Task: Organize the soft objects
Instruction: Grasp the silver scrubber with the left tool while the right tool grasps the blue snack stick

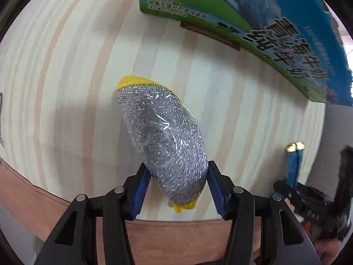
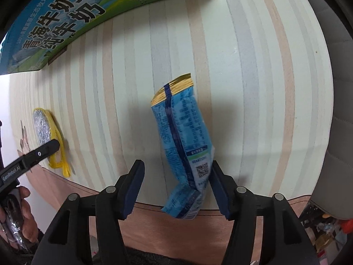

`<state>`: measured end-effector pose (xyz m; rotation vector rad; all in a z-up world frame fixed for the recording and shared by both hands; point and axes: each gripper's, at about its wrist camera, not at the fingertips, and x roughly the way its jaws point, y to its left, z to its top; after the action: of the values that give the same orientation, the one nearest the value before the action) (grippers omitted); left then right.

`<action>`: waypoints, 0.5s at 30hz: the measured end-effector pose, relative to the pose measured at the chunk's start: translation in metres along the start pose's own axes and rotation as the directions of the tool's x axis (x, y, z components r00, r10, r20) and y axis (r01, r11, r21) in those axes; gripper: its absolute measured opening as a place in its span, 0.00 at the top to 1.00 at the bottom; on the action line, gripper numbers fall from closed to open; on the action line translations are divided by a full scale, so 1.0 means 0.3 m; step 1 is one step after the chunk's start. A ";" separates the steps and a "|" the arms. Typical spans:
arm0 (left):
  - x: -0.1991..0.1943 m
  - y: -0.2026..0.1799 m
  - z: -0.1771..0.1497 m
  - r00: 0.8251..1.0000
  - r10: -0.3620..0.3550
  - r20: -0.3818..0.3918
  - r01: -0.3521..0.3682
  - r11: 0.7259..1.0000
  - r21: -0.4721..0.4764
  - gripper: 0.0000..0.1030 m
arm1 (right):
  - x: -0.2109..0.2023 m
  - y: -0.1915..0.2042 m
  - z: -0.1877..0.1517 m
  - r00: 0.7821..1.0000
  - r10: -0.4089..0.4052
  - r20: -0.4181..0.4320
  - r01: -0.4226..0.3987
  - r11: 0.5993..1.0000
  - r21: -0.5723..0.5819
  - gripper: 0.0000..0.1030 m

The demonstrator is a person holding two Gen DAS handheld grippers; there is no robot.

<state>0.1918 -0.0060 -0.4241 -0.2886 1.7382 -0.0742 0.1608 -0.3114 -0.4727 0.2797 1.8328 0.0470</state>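
A silver mesh scouring pad point(image 1: 163, 137) with yellow trim, wrapped in clear film, lies on the striped table point(image 1: 77, 88). My left gripper point(image 1: 176, 172) has its jaws around the pad's near end, both pads touching its sides. A blue snack pouch point(image 2: 183, 141) with a gold top edge lies on the table in the right wrist view. My right gripper point(image 2: 176, 176) is open around its near end; the right finger touches the pouch, the left finger stands apart. The scouring pad point(image 2: 43, 130) and the left gripper's finger point(image 2: 42, 152) show at the left of the right wrist view.
A green and blue milk carton box point(image 1: 253, 22) stands at the back of the table, also in the right wrist view point(image 2: 77, 11). The table's front edge point(image 1: 176, 218) runs just under both grippers. A grey seat point(image 2: 337, 132) is at the right.
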 end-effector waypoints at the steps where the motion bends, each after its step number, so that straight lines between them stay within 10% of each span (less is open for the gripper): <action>1: 0.005 -0.008 0.009 1.000 0.014 -0.008 -0.014 1.000 -0.008 0.52 | 0.001 0.012 0.001 1.000 -0.011 0.000 0.011 1.000 -0.009 0.39; 5: -0.026 -0.045 -0.034 0.997 0.056 0.045 -0.056 0.998 -0.013 0.56 | 0.007 0.111 -0.022 0.996 -0.080 0.032 0.082 0.995 -0.065 0.44; 7: -0.040 -0.078 -0.034 0.997 0.053 0.054 -0.053 0.999 0.007 0.60 | 0.020 0.160 -0.045 0.989 -0.136 0.064 0.142 0.985 -0.101 0.62; 15: -0.277 -0.244 -0.111 0.988 0.024 0.152 -0.049 0.986 0.157 0.63 | -0.107 0.193 -0.126 0.995 0.005 0.100 0.005 0.994 -0.105 0.76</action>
<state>0.1837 -0.0612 -0.3227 -0.1400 1.5776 -0.1612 0.1423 -0.2577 -0.4216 0.2046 1.7243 0.1270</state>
